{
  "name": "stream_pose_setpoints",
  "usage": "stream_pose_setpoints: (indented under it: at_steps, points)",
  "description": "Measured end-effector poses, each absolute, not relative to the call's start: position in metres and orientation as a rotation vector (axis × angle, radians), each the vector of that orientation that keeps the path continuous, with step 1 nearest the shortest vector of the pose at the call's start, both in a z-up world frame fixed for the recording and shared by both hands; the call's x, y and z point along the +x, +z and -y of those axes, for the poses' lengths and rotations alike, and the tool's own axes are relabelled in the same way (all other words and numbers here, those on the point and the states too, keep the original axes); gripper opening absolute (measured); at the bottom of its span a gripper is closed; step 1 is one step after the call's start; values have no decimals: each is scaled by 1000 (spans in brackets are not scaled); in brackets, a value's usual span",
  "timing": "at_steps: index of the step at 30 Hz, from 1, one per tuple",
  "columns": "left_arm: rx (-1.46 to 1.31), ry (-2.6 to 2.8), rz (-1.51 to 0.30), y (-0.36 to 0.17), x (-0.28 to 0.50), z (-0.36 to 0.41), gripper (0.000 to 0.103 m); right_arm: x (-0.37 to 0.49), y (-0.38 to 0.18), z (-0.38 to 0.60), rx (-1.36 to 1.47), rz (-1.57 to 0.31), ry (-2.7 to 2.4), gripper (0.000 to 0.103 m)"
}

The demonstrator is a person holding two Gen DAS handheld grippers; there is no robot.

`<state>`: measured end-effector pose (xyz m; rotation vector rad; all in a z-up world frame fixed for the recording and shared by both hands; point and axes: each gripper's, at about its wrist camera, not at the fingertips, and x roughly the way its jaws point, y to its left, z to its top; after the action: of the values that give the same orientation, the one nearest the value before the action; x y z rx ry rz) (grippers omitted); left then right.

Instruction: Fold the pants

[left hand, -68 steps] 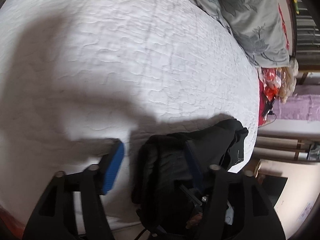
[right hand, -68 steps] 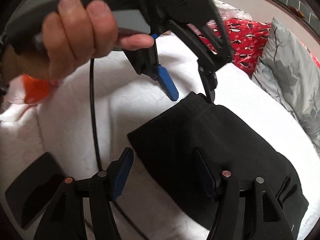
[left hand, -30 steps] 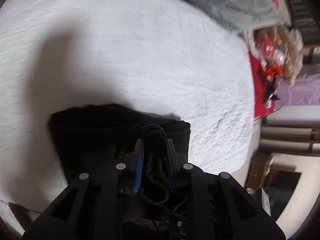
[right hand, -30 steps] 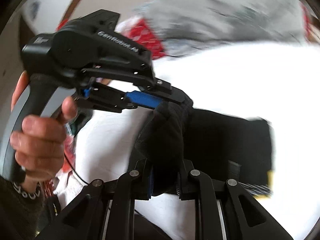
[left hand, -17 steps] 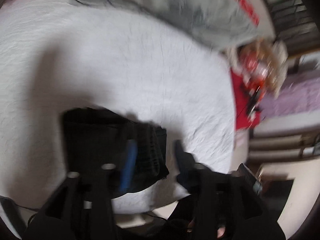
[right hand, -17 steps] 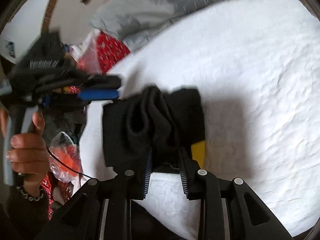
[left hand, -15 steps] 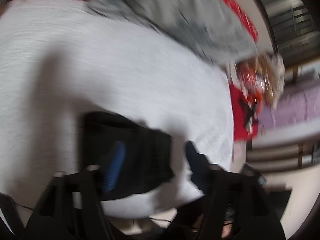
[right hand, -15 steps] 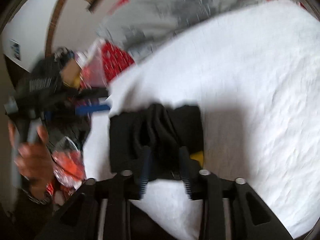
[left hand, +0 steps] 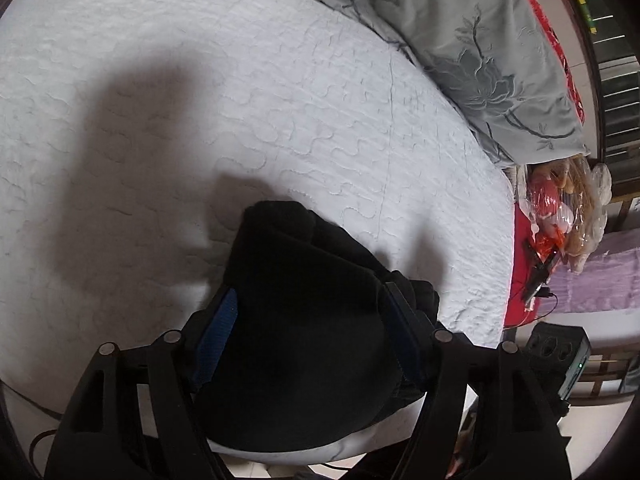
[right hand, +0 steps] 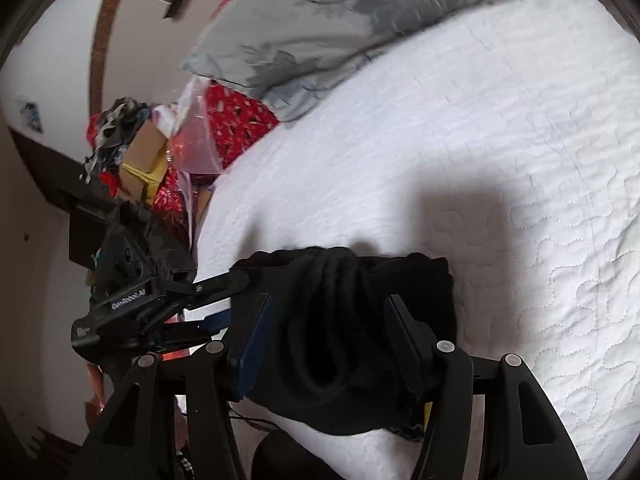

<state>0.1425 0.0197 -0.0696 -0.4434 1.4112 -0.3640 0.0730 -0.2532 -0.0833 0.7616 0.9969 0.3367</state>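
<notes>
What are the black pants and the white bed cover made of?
The black pants look like soft, matte knit fabric, maybe fleece or cotton: they bunch into thick, rounded folds and show no shine. The white bed cover looks like quilted cloth, probably cotton or polyester: wavy stitched lines run across it, and the surface puffs up slightly between them. The exact fibres cannot be told from the pictures.

Black pants (left hand: 304, 320) are seen on a white quilt (left hand: 200, 100) stitched in wavy lines. A grey pillow (left hand: 460, 28) is patterned with darker flowers, and the gripper pads (left hand: 218, 328) are blue.
</notes>
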Motion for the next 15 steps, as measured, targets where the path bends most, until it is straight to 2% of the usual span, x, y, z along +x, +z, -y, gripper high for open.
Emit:
stream_pose_setpoints:
  at_steps: [3, 4, 6, 11, 14, 15]
  points:
    - [-438, -335, -1403, -69, 142, -15, 71, 80, -90, 249, 738, -1007, 334, 57]
    - [-456, -331, -1400, -66, 141, -15, 71, 85, -94, 244, 718, -1027, 348, 42]
    - [-473, -327, -1384, -59, 139, -13, 67, 90, -96, 235, 653, -1047, 356, 20]
    - [-298, -229, -1392, -73, 144, 4, 58, 69, -75, 260, 695, -933, 347, 19]
    - [-272, -218, -1385, -73, 141, 3, 58, 68, -101, 275, 689, -1005, 279, 20]
    - [-290, -230, -1374, -67, 138, -2, 58, 68, -113, 276, 714, -1039, 286, 24]
